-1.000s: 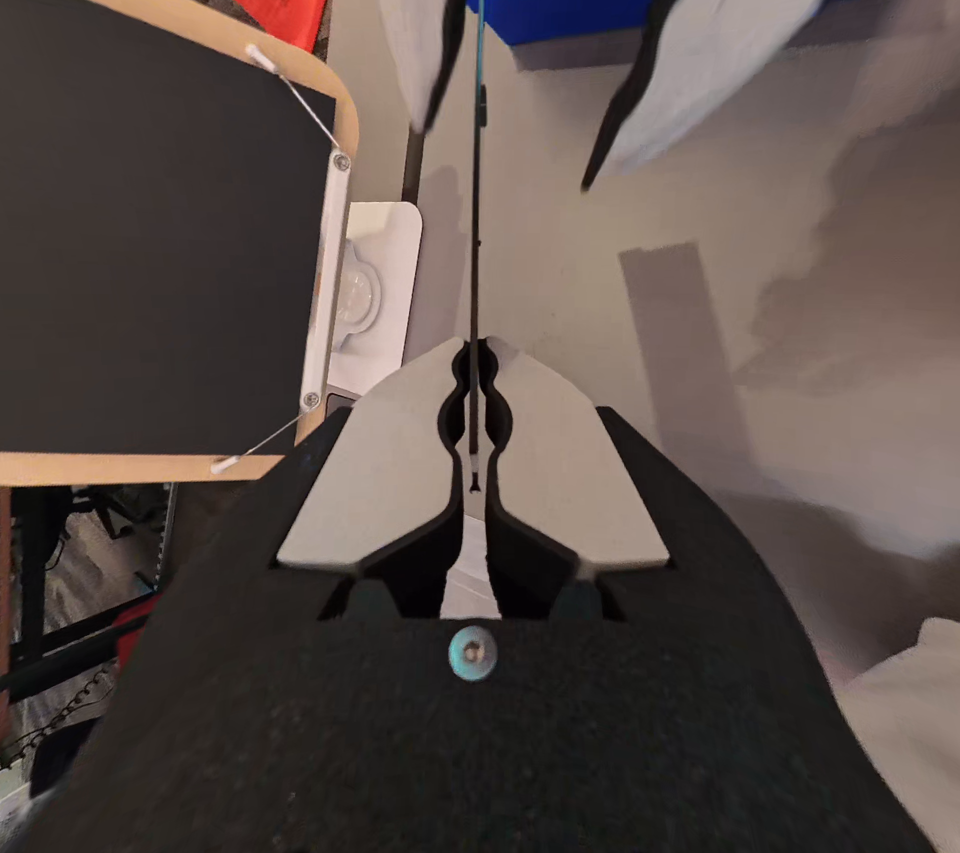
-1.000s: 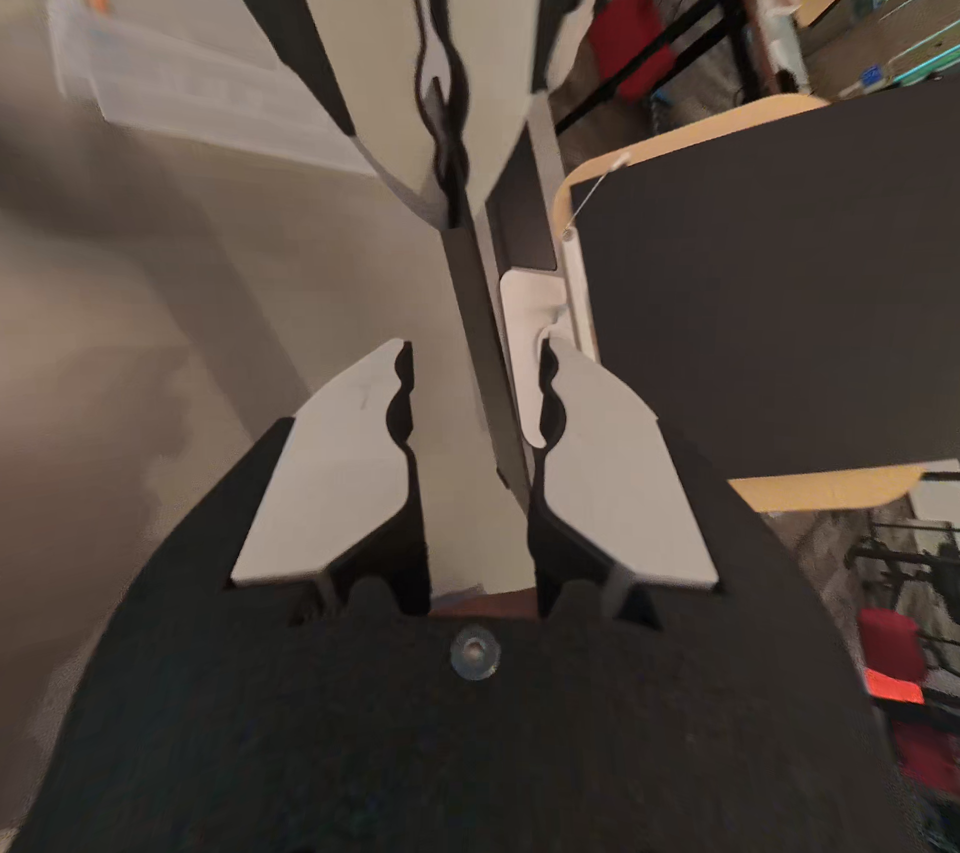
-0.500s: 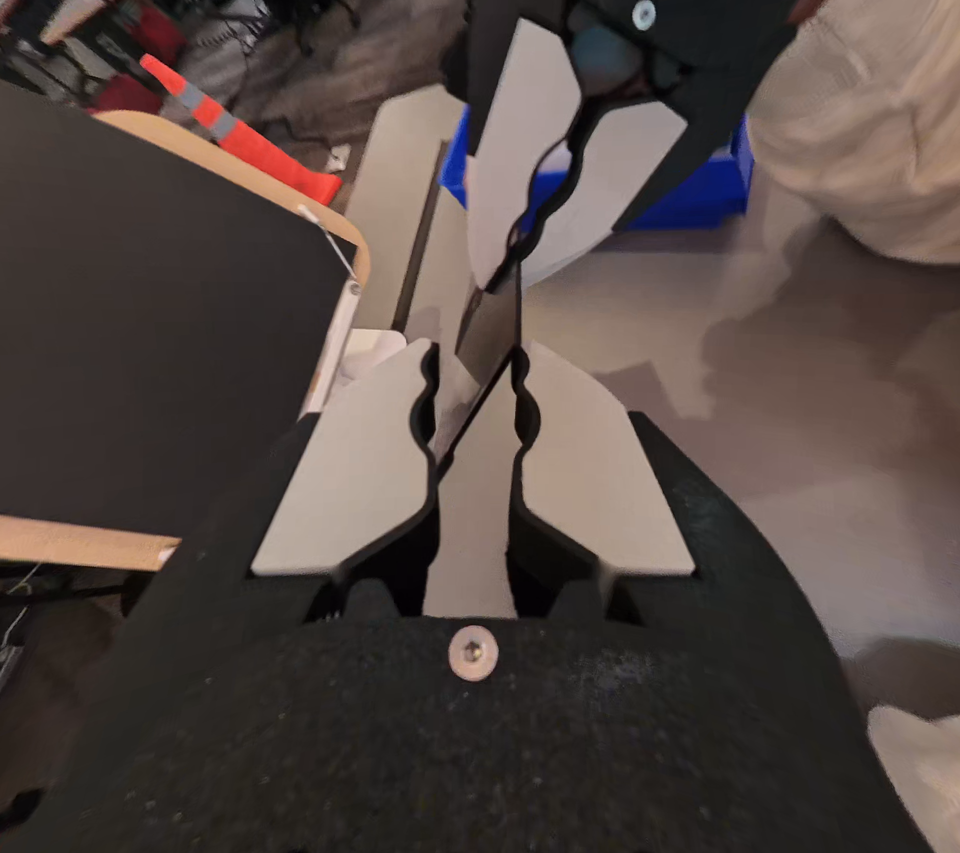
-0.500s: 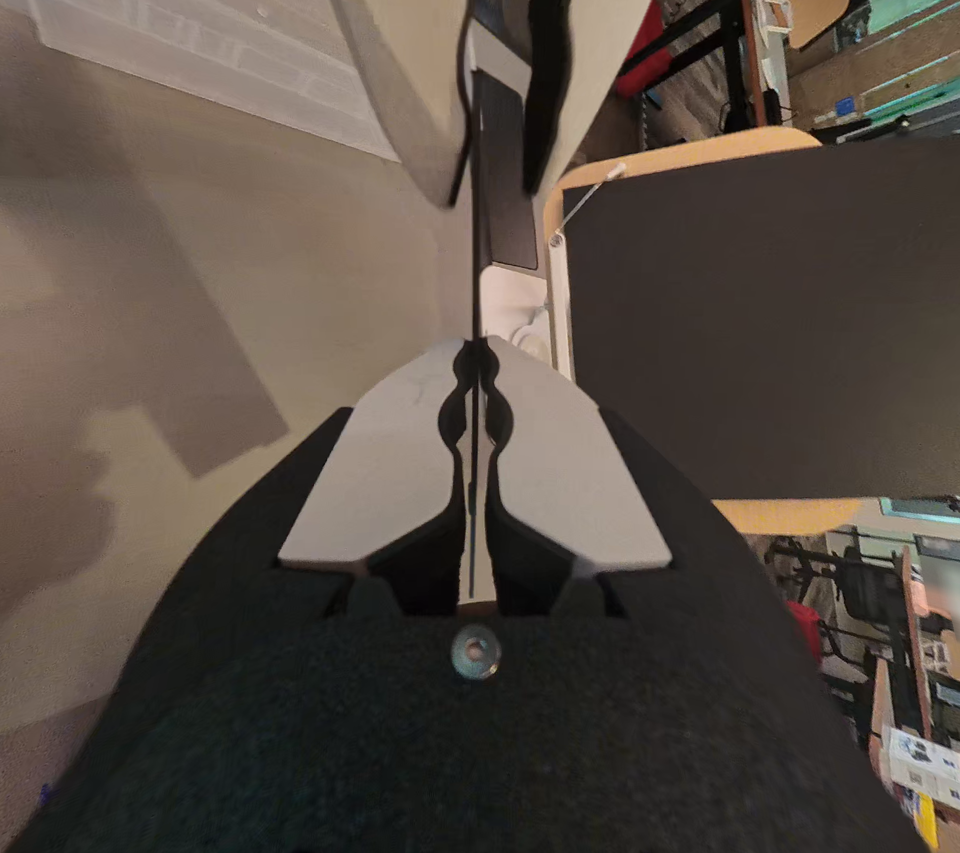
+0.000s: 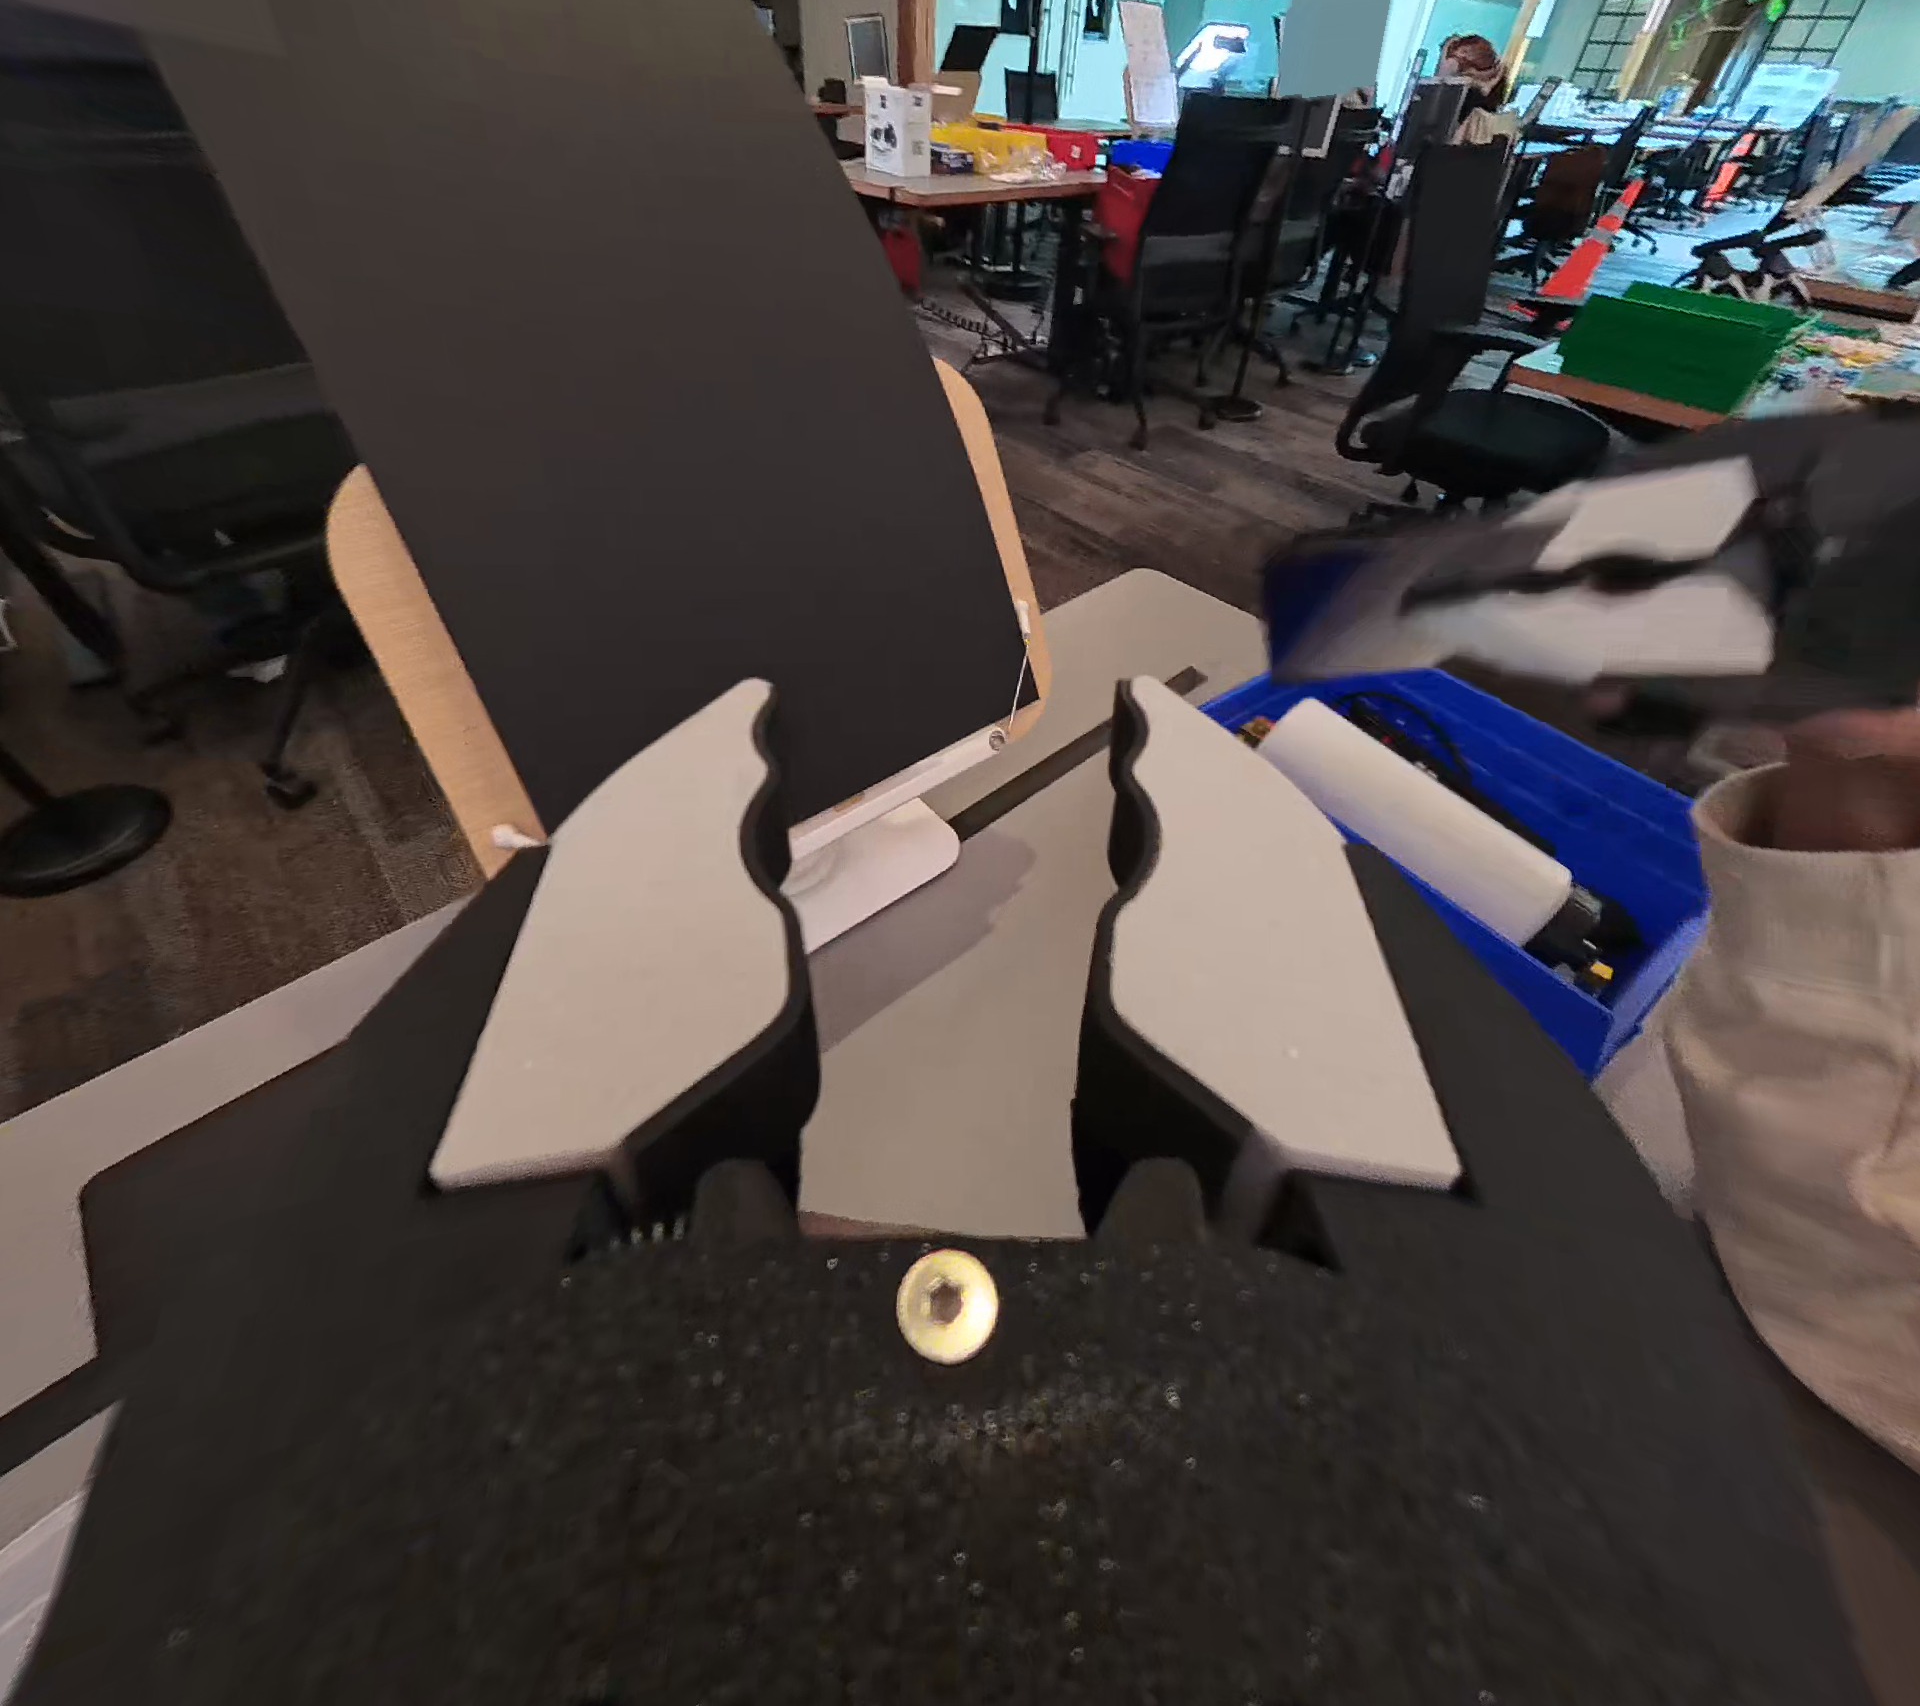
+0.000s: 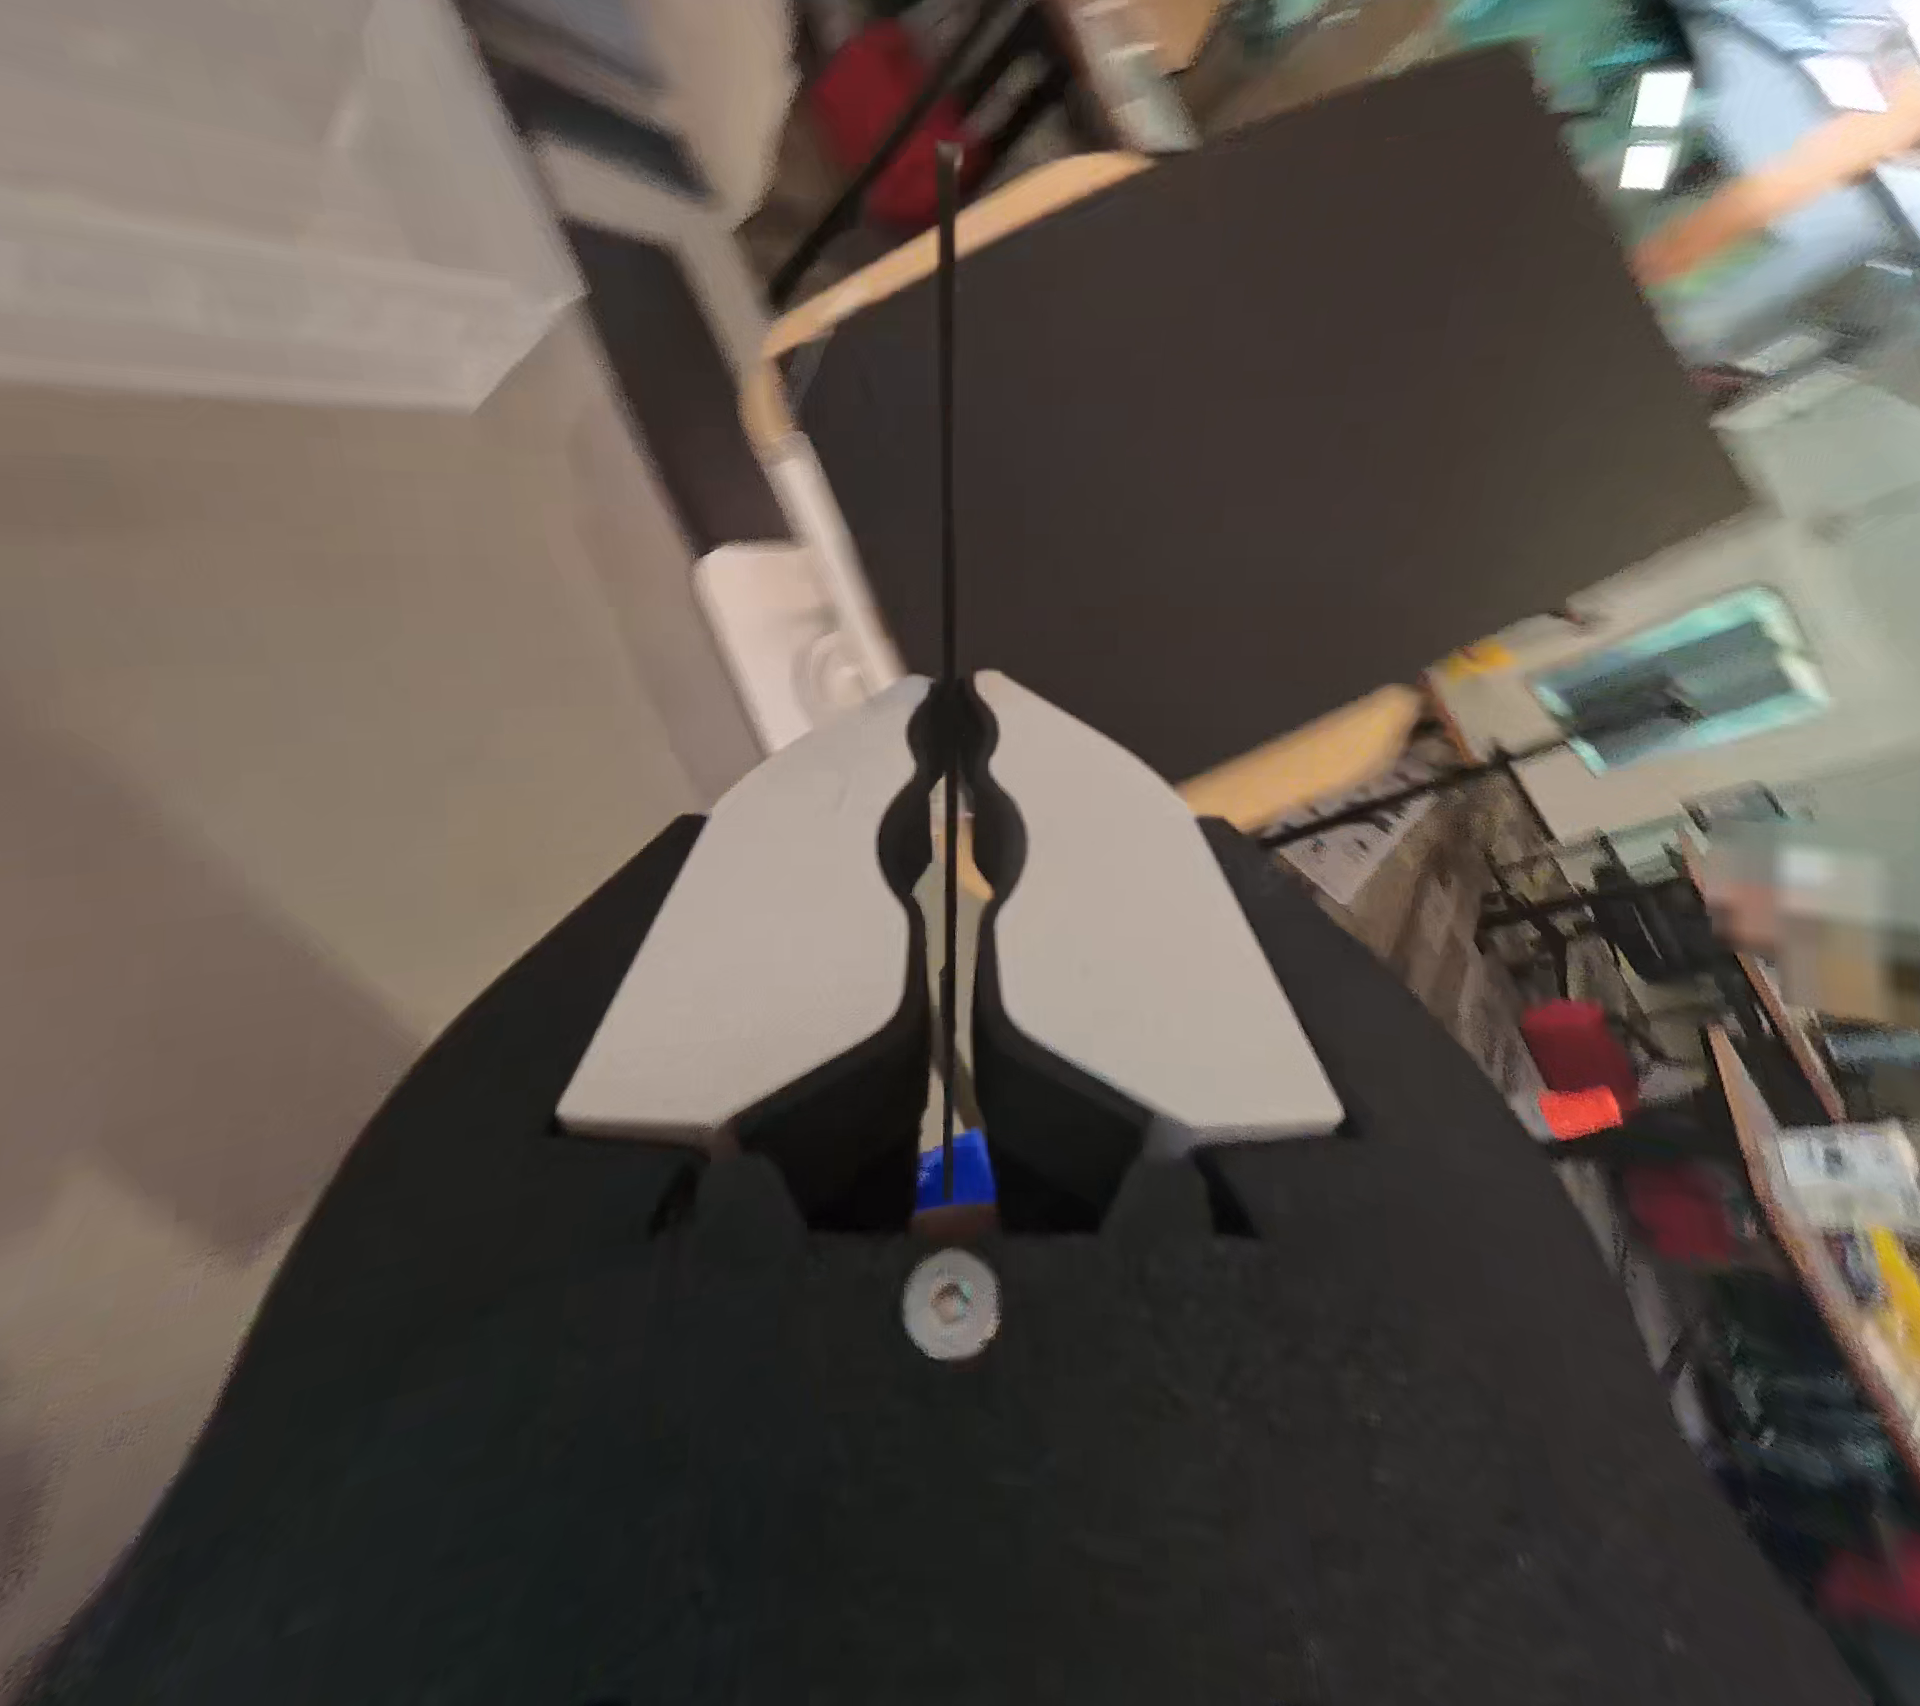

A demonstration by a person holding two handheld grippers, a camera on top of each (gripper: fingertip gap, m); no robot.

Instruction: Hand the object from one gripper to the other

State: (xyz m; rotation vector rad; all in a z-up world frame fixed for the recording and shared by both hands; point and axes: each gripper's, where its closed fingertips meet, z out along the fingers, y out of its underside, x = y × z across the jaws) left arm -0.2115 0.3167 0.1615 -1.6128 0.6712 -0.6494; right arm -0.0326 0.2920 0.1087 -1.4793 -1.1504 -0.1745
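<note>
Transfer status: judged from both views, the handover is essentially complete. Your right gripper (image 6: 948, 700) has its jaws clenched on the object (image 6: 948, 430), a thin, flat, dark piece seen edge-on in the right wrist view. It runs straight forward out of the jaws and ends in free air, touching nothing else. In the left wrist view the same gripper (image 5: 1423, 607) appears motion-blurred, above the blue bin (image 5: 1621, 835), with what looks like a flat blue-dark sheet projecting from its tip; the blur prevents a firmer reading.

Your left gripper (image 5: 945, 711) has its jaws released and wide apart. Nothing lies between them; only the grey surface (image 5: 935, 1085) shows through the gap. It sits well apart from the right gripper and on the near side of the blue bin.

Remaining work, as a judgement: little or none for the transfer itself. What is left is to keep the grip steady on such a thin piece, since a narrow edge can pivot or slip between the pads.

Reference positions, relative to the blue bin: the black board (image 5: 623, 357) with its light wooden frame stands to the far left of it, on a white base. A white cylinder (image 5: 1413, 825) lies inside the bin.

Markings: no brand or label is legible on the object or either gripper. Papers and boxes in the background carry print, but it is too small to resolve.
</note>
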